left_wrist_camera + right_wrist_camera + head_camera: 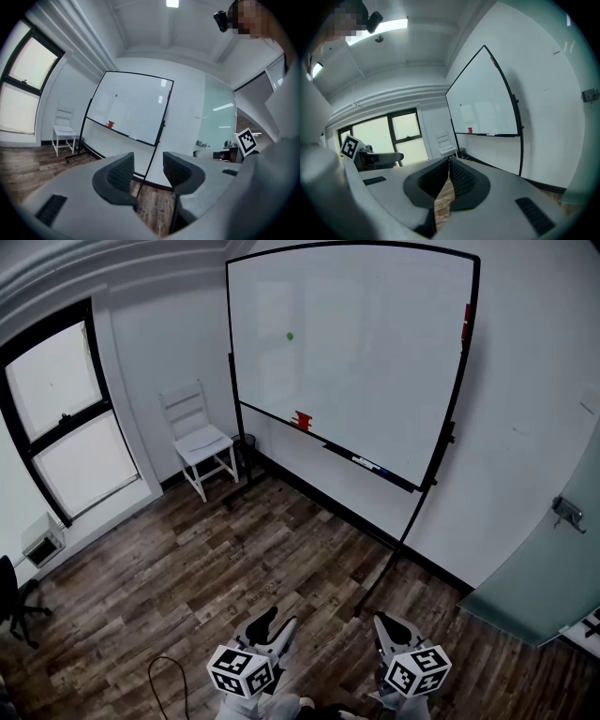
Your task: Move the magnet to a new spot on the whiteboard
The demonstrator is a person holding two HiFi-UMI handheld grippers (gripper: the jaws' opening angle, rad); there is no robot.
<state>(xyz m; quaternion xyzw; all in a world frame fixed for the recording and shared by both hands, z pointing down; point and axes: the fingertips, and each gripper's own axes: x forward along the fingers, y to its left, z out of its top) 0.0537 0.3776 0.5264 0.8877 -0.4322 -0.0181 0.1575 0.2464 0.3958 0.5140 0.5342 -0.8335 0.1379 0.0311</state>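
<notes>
A small green magnet [290, 336] sticks to the upper left part of the whiteboard [375, 362], which stands on a black wheeled frame against the far wall. Both grippers are at the bottom of the head view, well away from the board, over the wooden floor. My left gripper [277, 625] is open with nothing between its pads; its own view shows the whiteboard [136, 112] and the magnet [116, 95] far ahead beyond the left gripper [148, 171]. My right gripper [389, 627] is shut and empty. In the right gripper view the right gripper [449, 165] has its tips touching, and the whiteboard [487, 103] is to the right.
A red eraser [302, 420] and markers [366, 463] lie on the board's tray. Another red item [466, 322] clings to its right edge. A white chair [199, 439] stands left of the board, by a window [66, 418]. A glass door [553, 568] is at the right, and a cable [164, 671] lies on the floor.
</notes>
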